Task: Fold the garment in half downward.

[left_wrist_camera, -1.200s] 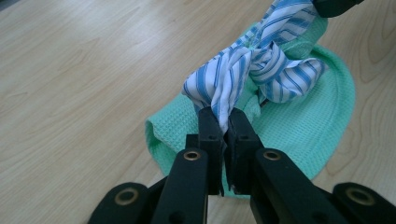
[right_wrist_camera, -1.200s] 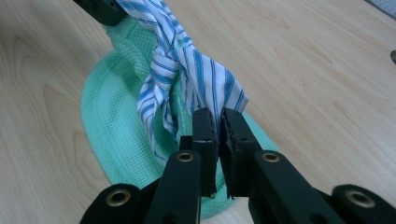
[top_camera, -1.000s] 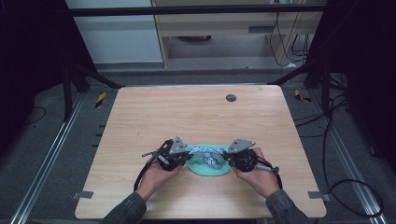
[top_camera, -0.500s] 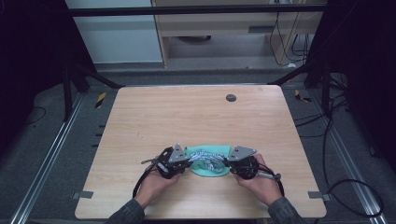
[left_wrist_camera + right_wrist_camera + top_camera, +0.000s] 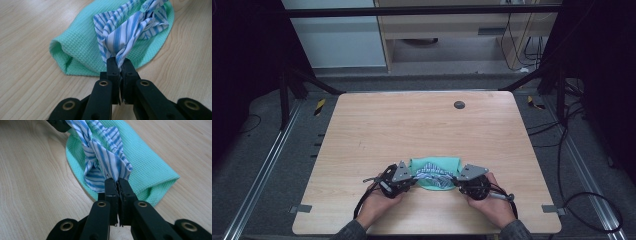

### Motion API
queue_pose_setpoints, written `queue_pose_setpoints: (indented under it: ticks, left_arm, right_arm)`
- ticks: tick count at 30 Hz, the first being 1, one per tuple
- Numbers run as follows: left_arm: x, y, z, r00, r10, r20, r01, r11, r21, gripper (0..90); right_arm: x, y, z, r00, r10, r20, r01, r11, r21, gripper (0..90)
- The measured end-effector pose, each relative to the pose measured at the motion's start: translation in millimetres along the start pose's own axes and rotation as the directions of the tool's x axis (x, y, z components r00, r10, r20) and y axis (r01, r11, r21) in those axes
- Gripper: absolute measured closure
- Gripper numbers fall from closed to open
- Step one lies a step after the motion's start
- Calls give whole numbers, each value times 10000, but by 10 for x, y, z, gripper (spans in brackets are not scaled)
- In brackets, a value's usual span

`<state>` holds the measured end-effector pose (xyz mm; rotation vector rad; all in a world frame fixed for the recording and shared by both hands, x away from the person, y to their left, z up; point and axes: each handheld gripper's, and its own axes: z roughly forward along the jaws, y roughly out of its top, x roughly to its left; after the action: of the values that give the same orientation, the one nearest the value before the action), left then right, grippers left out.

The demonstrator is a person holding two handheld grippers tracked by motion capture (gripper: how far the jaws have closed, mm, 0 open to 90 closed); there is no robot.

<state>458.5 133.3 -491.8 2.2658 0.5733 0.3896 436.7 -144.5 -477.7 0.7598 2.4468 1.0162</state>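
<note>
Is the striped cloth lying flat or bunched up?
Bunched: the striped cloth twists between both shut grippers, over the green cloth.

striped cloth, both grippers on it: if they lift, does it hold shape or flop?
Likely flops: the striped cloth is thin and already bunches into folds at the left gripper and right gripper. Probably light. It rests on the green cloth, which might drag along.

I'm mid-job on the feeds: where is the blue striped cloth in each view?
High view: striped cloth lies low centre, between the left gripper and right gripper.
Left gripper view: upper centre, pinched in the jaws.
Right gripper view: upper centre, pinched likewise.
Shared landmark: the green cloth beneath it.
</note>
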Motion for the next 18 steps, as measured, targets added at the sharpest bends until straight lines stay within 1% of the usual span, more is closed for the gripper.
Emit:
queue_pose_setpoints:
  ticks: [5, 7, 12, 15, 18]
  left_arm:
    - [-4, -24, -8, 10000, 14, -22, -14, 10000, 34, 874]
    - [-7, -34, -3, 10000, -48, -12, 48, 10000, 13, 876]
    - [-15, -59, -3, 10000, 50, 32, -51, 9999, 137, 884]
    - [-23, -70, -9, 10000, -39, 9, 39, 10000, 61, 884]
    - [-27, -74, -5, 10000, -18, -28, 18, 10000, 59, 884]
  right_arm:
    - [46, -31, 0, 9999, -77, -87, 77, 9999, 89, 883]
    - [60, -43, -3, 9998, -131, -127, 132, 9999, 68, 885]
    - [101, -77, -7, 9997, -134, -207, 137, 9998, 120, 889]
    - [119, -107, -8, 9994, -141, -331, 145, 9998, 129, 890]
    - [119, -134, -12, 9990, -192, -396, 199, 9996, 176, 891]
